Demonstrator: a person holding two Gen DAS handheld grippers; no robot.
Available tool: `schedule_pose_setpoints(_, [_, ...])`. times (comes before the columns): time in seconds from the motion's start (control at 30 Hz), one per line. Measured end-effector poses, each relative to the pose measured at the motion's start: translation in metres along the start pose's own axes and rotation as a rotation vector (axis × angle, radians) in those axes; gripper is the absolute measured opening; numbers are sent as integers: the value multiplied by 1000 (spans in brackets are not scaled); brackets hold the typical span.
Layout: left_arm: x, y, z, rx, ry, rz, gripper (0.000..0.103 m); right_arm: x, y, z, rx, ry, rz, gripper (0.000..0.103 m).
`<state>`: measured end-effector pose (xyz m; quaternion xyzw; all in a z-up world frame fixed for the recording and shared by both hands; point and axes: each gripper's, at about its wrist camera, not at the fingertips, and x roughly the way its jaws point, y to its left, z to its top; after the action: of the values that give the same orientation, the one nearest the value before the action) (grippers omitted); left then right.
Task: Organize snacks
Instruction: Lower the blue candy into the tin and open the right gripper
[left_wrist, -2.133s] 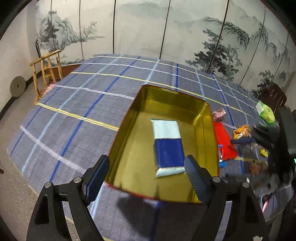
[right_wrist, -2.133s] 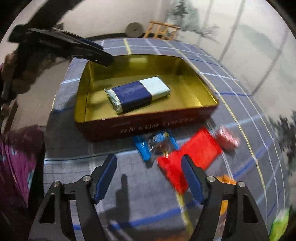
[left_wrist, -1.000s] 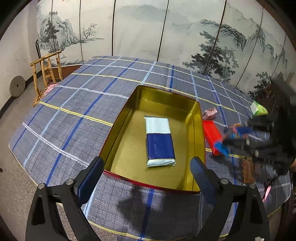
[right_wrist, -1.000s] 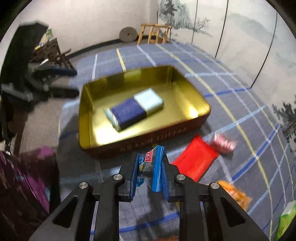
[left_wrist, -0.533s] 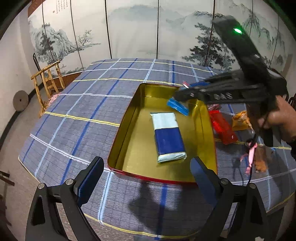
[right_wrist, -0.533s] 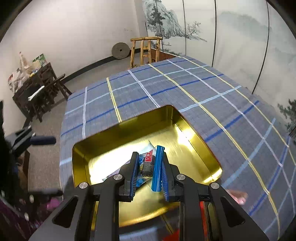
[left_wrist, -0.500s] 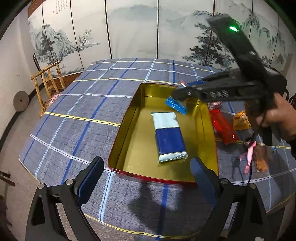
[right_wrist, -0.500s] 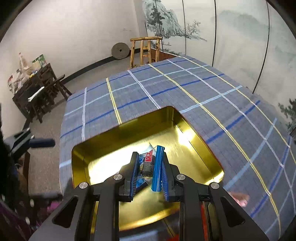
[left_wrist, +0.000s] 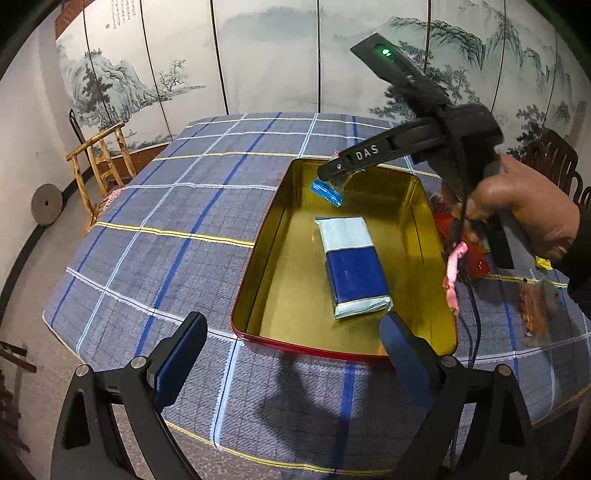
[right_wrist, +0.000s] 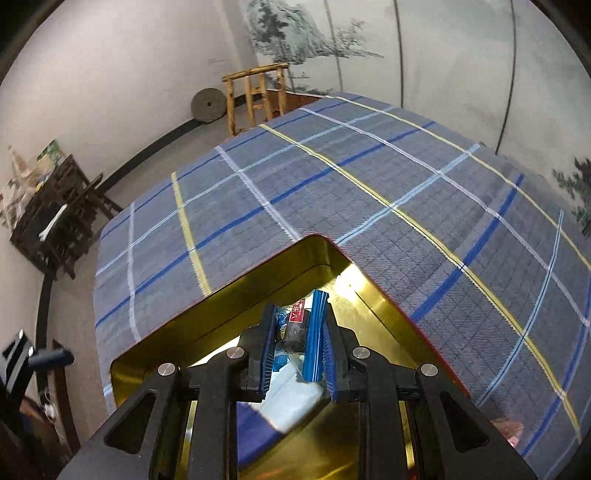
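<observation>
Blue snack (right_wrist: 295, 328) pinched tight in right gripper (right_wrist: 297, 343) jaws over gold tin (left_wrist: 258, 295) at 12 o'clock. Left view only: left gripper (left_wrist: 291, 354) jaws wide, empty; hand (left_wrist: 517, 210); red packet (left_wrist: 443, 225) at 3 o'clock.

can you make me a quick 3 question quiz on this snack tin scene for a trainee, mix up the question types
1. True or false: the right gripper is shut on a blue-wrapped snack.
2. Multiple choice: what already lies on the floor of the gold tin?
A. a blue and white packet
B. a banana
C. a glass jar
3. Fill in the missing word: the left gripper stands open near the tin's red rim and holds ______.

Key:
1. True; the snack is pinched between the pads above the tin's far corner.
2. A
3. nothing
</observation>
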<state>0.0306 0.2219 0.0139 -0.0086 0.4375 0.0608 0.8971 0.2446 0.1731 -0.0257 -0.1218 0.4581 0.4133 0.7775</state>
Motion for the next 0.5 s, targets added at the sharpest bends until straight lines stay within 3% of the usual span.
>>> schedule_pose_setpoints(0.33, [0,-4,-4,14,4,-6,96,14,-10,8,100,-10,6,24])
schedule_pose_setpoints(0.5, [-1,-4,-4,12,2,-10,97,8,-8,12,135,-82,57,25])
